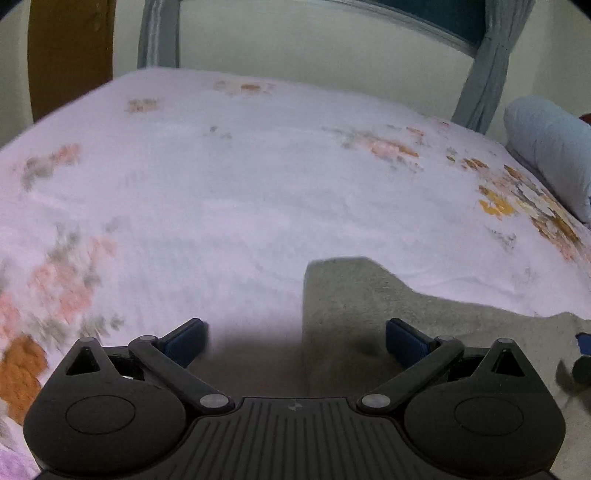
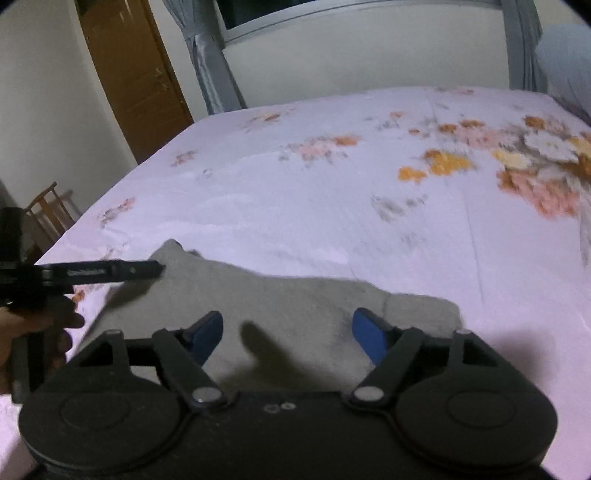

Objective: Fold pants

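Grey pants [image 2: 258, 295] on floral bedsheet [image 2: 332, 206], both tools [image 1: 295, 341] [image 2: 288, 334] spread, empty, label blurred.

A floral bedsheet [image 2: 332, 206], white with orange and pink blooms, covers the bed. Behind it, a brown wooden door [image 2: 136, 74] stands beside grey curtains [image 2: 210, 62] framing a dark window [image 2: 295, 11]. A pale blue bolster [image 1: 550, 151] lies at the bed's edge; a wooden chair [image 2: 48, 214] sits near the wall.
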